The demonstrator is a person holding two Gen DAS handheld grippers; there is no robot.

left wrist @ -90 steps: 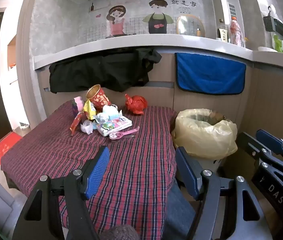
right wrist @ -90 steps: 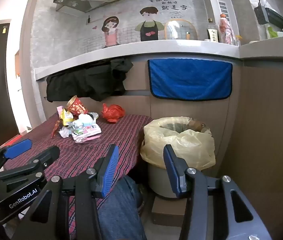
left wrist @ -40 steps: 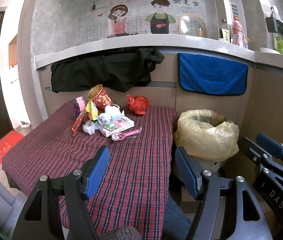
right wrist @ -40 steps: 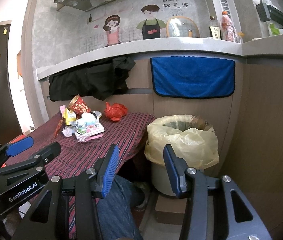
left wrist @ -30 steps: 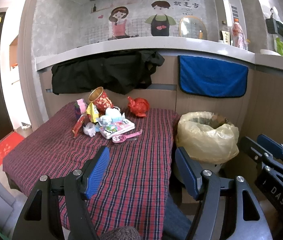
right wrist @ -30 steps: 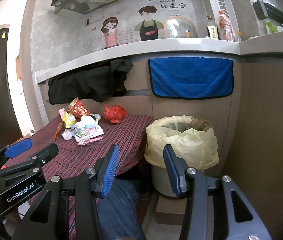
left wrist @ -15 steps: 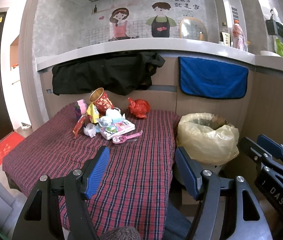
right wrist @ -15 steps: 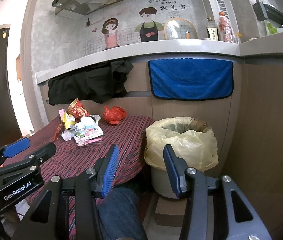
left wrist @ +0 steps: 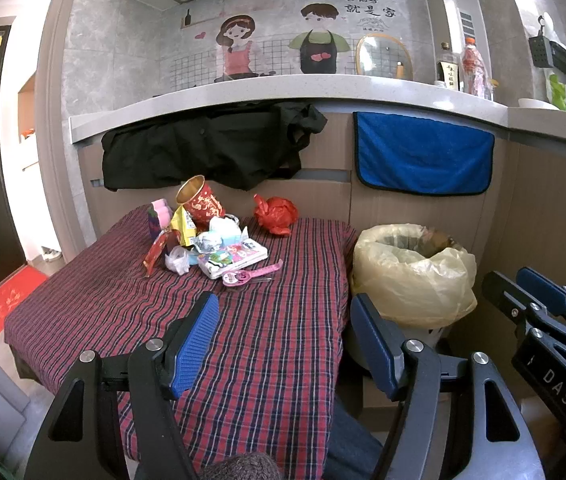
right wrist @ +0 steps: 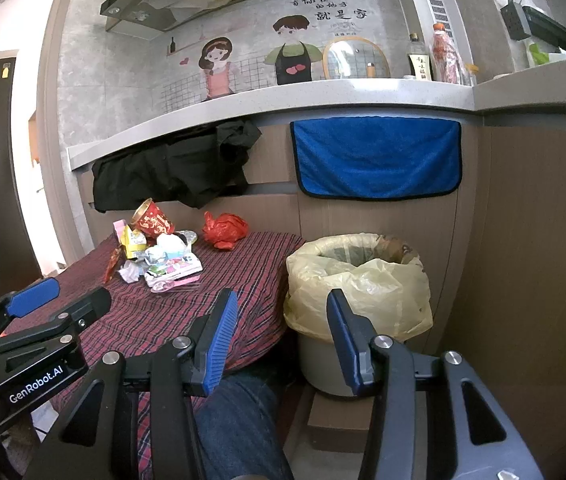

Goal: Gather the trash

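A pile of trash [left wrist: 207, 242] lies at the far side of the plaid-covered table [left wrist: 131, 312]: a red paper cup [left wrist: 199, 199], wrappers, a white packet and a pink strip. A crumpled red bag [left wrist: 276, 215] lies behind it. A bin lined with a yellow bag [left wrist: 413, 276] stands right of the table; it also shows in the right wrist view [right wrist: 357, 280]. My left gripper [left wrist: 285, 344] is open and empty above the table's near edge. My right gripper [right wrist: 283, 336] is open and empty, near the bin, well short of the pile [right wrist: 159, 254].
A black cloth [left wrist: 211, 146] and a blue towel [left wrist: 423, 156] hang from the counter ledge behind the table. Bottles [left wrist: 473, 68] stand on the counter. A person's jeans-clad leg [right wrist: 239, 428] is below the grippers. A wood-panel wall [right wrist: 539, 260] stands on the right.
Both grippers have drifted slightly back and up, so the table and bin sit a little lower and farther in view. The jaws stayed open and nothing was picked up.
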